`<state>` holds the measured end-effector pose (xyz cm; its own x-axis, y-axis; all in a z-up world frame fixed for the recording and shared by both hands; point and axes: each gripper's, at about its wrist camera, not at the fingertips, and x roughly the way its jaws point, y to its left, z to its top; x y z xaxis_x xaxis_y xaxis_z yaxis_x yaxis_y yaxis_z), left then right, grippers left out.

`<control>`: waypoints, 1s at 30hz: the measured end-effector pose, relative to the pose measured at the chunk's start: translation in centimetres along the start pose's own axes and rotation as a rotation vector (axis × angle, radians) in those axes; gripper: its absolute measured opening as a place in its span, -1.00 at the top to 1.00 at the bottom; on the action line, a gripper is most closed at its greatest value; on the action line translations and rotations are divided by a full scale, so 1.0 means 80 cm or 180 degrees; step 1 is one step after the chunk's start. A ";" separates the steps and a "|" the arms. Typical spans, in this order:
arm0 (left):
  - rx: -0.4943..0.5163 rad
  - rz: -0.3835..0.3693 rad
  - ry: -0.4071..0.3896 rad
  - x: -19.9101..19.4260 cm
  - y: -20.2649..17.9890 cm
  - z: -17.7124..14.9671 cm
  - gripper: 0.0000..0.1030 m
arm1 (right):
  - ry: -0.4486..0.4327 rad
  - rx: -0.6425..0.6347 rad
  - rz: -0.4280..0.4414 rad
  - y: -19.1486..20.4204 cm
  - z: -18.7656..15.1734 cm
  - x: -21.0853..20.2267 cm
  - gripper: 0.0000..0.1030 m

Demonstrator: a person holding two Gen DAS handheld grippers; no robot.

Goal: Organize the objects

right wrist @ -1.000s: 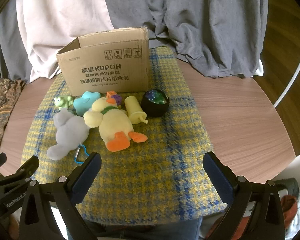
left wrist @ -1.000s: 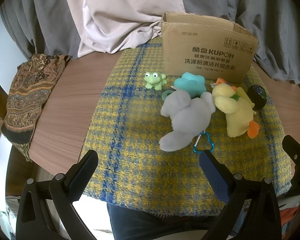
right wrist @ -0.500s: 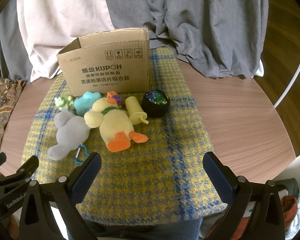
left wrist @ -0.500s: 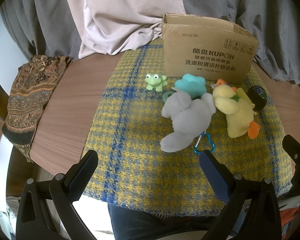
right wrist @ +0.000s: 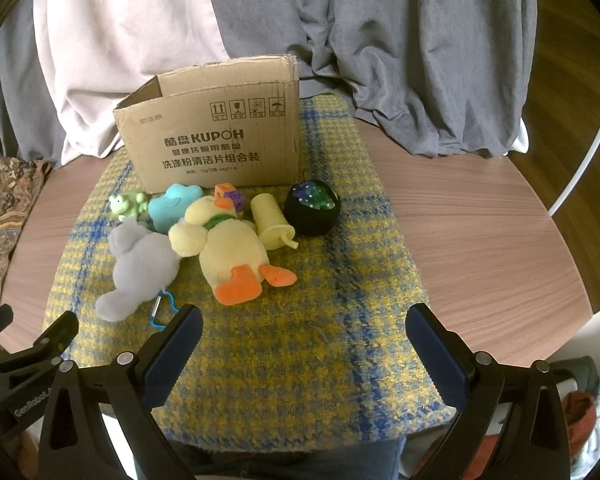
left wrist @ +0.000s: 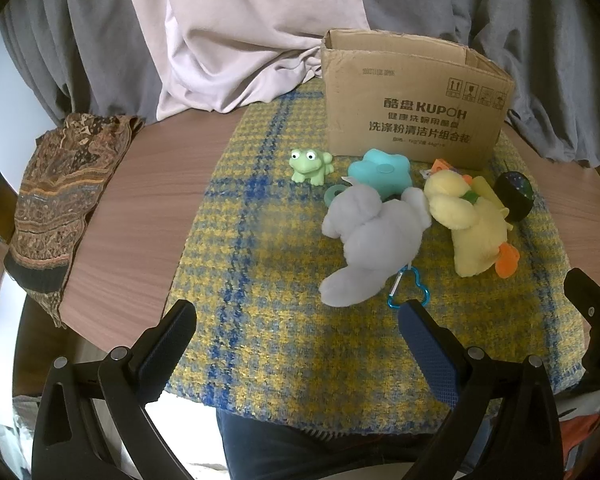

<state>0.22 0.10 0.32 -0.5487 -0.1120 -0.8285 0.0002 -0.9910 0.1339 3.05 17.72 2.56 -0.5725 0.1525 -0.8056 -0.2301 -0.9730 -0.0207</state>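
An open cardboard box (left wrist: 414, 100) (right wrist: 216, 140) stands at the back of a yellow-and-blue checked cloth (left wrist: 280, 280) (right wrist: 320, 300). In front of it lie a green frog (left wrist: 310, 165) (right wrist: 126, 206), a teal star toy (left wrist: 380, 170) (right wrist: 174, 206), a grey plush (left wrist: 374, 240) (right wrist: 140, 266) with a blue carabiner (left wrist: 408, 288), a yellow duck plush (left wrist: 470, 220) (right wrist: 226, 246), a yellow cylinder (right wrist: 272, 222), small coloured cubes (right wrist: 230, 196) and a black pouch (left wrist: 514, 196) (right wrist: 312, 208). My left gripper (left wrist: 296, 340) and right gripper (right wrist: 304, 344) are open and empty, near the cloth's front edge.
The cloth lies on a round wooden table (right wrist: 480, 240) (left wrist: 140, 200). A patterned brown fabric (left wrist: 60, 192) hangs over the table's left edge. Grey and pale drapes (right wrist: 380, 40) hang behind the box. The right gripper's side shows at the right of the left wrist view (left wrist: 596, 320).
Both views have crept slightly forward towards the toys. Nothing on the table has moved.
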 end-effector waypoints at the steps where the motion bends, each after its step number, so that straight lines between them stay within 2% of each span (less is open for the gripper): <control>1: 0.0003 -0.0001 -0.0006 -0.001 0.000 0.000 -1.00 | -0.0005 0.0004 0.0002 -0.001 0.000 0.000 -0.98; 25: 0.0085 0.0017 -0.0143 -0.005 -0.006 0.002 -1.00 | -0.0023 0.0000 0.0042 0.003 0.002 0.005 -0.98; 30: 0.0090 -0.0062 -0.0135 0.000 -0.007 0.003 -1.00 | -0.0020 -0.0016 0.0061 0.005 0.002 0.009 -0.98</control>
<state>0.01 0.67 0.39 -0.5832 -0.0891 -0.8074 -0.0341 -0.9904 0.1339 2.41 17.45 2.04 -0.5817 0.1349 -0.8021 -0.2150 -0.9766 -0.0083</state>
